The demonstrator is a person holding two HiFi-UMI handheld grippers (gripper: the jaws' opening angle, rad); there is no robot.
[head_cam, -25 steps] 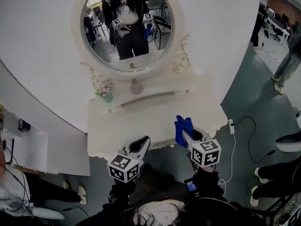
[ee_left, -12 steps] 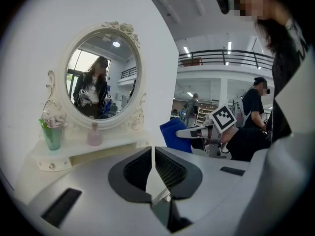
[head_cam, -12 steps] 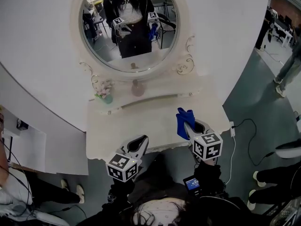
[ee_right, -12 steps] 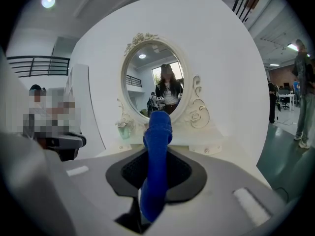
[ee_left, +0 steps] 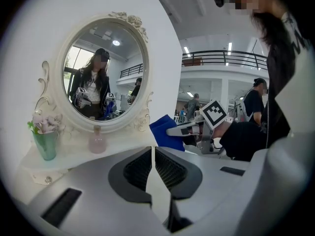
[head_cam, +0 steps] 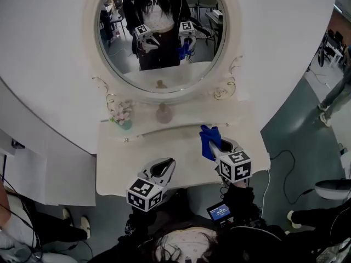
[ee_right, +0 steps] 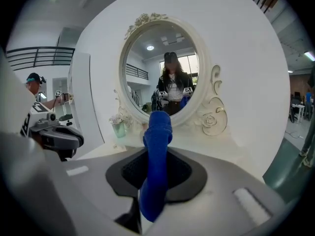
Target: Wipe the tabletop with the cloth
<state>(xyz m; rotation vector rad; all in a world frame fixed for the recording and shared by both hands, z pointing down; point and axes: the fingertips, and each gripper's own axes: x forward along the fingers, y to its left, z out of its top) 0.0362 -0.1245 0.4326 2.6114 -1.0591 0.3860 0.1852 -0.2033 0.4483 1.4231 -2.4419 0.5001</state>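
Observation:
A white dressing table [head_cam: 131,158] with an oval mirror [head_cam: 164,37] stands in front of me. My right gripper [head_cam: 214,146] is shut on a blue cloth [head_cam: 209,138], held above the tabletop's right part; the cloth [ee_right: 156,151] bunches up between its jaws. The left gripper [head_cam: 164,166] hovers over the tabletop's front middle, jaws shut with nothing between them [ee_left: 152,162]. In the left gripper view the cloth [ee_left: 165,132] and the right gripper [ee_left: 179,131] show to the right.
A green vase with flowers [head_cam: 123,114] and a small pink bottle [head_cam: 163,114] stand on the raised shelf under the mirror. A power strip cable [head_cam: 279,163] lies on the floor to the right. People stand at the far right [head_cam: 340,75].
Both grippers have moved forward over the tabletop, the right one carrying the blue cloth closer to the mirror shelf. The head view has shifted toward the table.

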